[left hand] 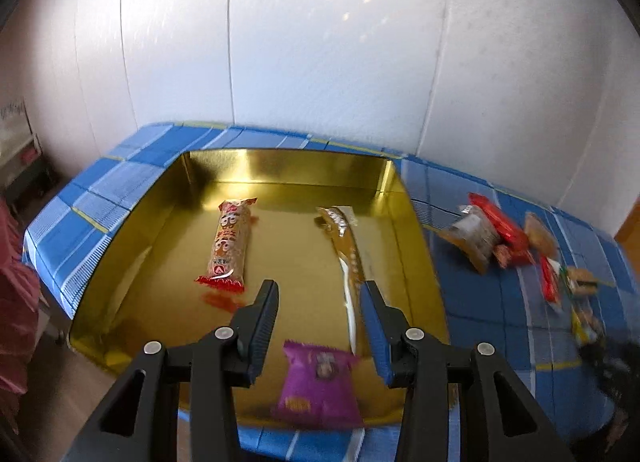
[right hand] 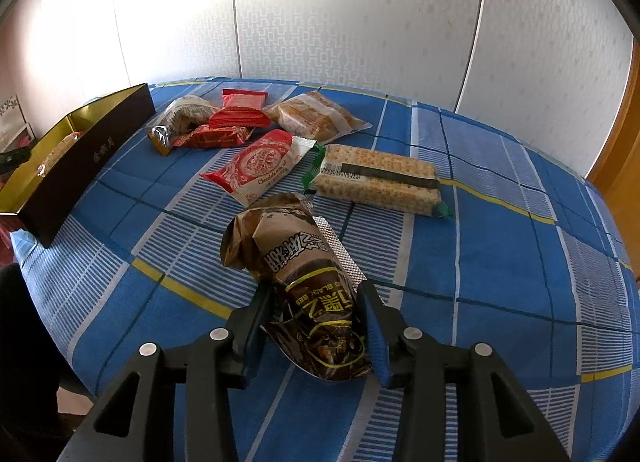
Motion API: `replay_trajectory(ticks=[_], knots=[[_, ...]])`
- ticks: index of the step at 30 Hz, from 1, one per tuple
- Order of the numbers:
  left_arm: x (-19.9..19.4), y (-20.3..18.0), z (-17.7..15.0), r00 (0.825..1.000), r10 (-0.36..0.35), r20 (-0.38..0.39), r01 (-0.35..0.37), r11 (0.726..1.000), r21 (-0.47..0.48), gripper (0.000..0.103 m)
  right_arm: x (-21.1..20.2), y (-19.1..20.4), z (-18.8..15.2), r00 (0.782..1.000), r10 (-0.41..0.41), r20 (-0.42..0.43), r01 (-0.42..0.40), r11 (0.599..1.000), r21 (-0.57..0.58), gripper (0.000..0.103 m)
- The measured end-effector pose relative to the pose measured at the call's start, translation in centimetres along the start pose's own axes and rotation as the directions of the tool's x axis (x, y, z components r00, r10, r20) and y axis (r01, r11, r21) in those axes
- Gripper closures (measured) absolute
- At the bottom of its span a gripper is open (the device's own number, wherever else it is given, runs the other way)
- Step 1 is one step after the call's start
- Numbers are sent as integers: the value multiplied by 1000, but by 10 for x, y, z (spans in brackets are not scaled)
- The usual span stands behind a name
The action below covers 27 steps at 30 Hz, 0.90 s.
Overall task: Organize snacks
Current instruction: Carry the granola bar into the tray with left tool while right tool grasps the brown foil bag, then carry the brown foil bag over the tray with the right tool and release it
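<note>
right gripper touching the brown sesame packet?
Touching. Right wrist view: the right gripper has both fingers pressed against the sides of the brown sesame packet, lifting it off the cloth.

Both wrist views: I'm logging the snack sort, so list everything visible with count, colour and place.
Tray: one, gold inside, dark outside, on the cloth.
Snacks in tray: three; orange bar, brown sachet, purple packet.
Cloth: one, blue plaid, under everything.
Loose snacks: about six; red wrappers, red-white pack, crackers, clear packs.
Brown packet: one, between the right tongs.
Left tongs: black, empty, over the tray.
Right tongs: black, around the brown packet.
</note>
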State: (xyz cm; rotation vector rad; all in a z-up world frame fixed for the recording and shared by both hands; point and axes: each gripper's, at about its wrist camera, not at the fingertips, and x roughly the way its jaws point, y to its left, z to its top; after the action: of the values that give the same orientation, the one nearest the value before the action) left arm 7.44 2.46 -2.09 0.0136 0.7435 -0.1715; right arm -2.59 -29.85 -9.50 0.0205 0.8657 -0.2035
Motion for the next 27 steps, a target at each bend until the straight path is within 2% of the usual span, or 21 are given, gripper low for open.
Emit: replay_trajectory(ticks=[8, 18, 22, 24, 27], knots=[[-30, -9, -26, 995, -83, 57, 80, 995, 53, 58, 1, 1, -1, 1000, -13, 4, 13, 1000, -6, 59], [-38, -38, -50, 965, -254, 69, 242, 959, 147, 58, 1, 4, -2, 999, -39, 11, 39, 999, -13, 59], [-38, -50, -63, 954, -293, 59, 277, 941, 196, 58, 1, 6, -3, 999, -49, 11, 50, 999, -9, 60], [-37, -57, -69, 956, -287, 64, 266, 936, 233, 58, 1, 7, -3, 998, -57, 10, 57, 998, -6, 60], [-38, -63, -71, 949, -307, 72, 280, 925, 257, 57, 1, 8, -2, 998, -63, 10, 63, 998, 0, 60]])
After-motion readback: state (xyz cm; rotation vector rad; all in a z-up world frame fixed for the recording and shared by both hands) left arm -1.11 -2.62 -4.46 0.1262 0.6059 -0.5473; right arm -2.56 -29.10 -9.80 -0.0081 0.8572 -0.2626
